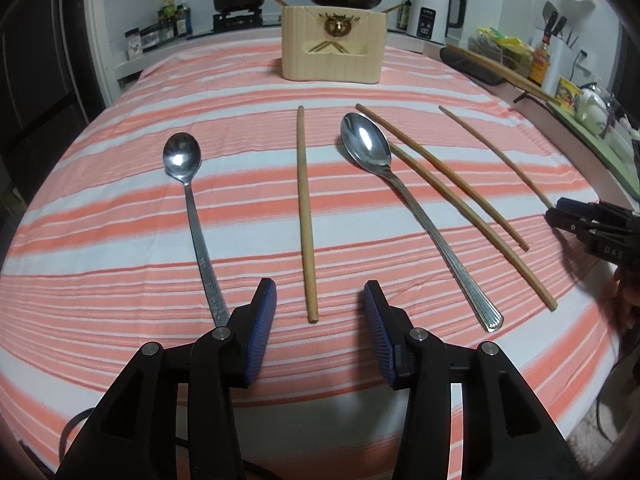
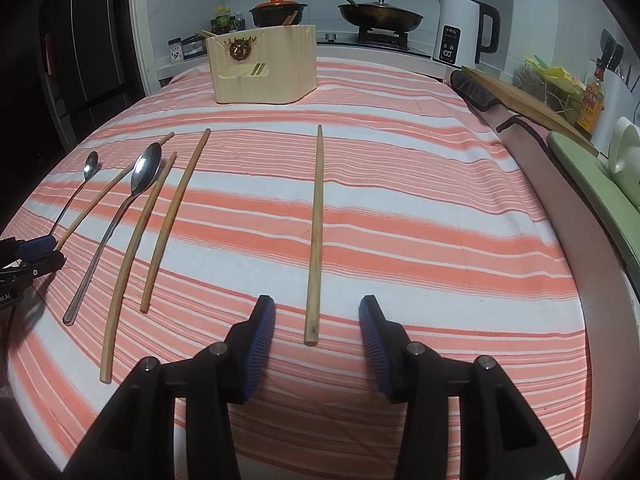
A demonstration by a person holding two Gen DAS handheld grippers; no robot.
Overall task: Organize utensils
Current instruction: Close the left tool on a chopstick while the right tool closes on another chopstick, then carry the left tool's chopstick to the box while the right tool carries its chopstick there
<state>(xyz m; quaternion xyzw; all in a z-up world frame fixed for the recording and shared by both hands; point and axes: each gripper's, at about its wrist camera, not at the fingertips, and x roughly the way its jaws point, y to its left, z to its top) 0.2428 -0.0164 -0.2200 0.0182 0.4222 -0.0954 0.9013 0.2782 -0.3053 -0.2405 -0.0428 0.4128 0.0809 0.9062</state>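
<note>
Two glossy metal spoons [image 1: 366, 142] and matt wooden chopsticks [image 1: 305, 216] lie on a striped woven cloth [image 1: 120, 240]; upper centre, a ribbed cream holder [image 1: 334, 46].

Left gripper [image 1: 320, 300] low over striped cloth [image 1: 120, 240], jaws apart, nothing between pads. Chopstick [image 1: 305, 216] lies just ahead of gap, near end level with fingertips. Small spoon [image 1: 192, 216] to left, handle end hidden behind left finger. Big spoon [image 1: 416, 216] to right, then two chopsticks [image 1: 460, 200] side by side, fourth chopstick [image 1: 496, 156] farther right. Right gripper [image 1: 592, 228] at right edge. Cream holder [image 1: 334, 46] at far end of cloth. Pans, kettle [image 1: 436, 10] behind.
</note>
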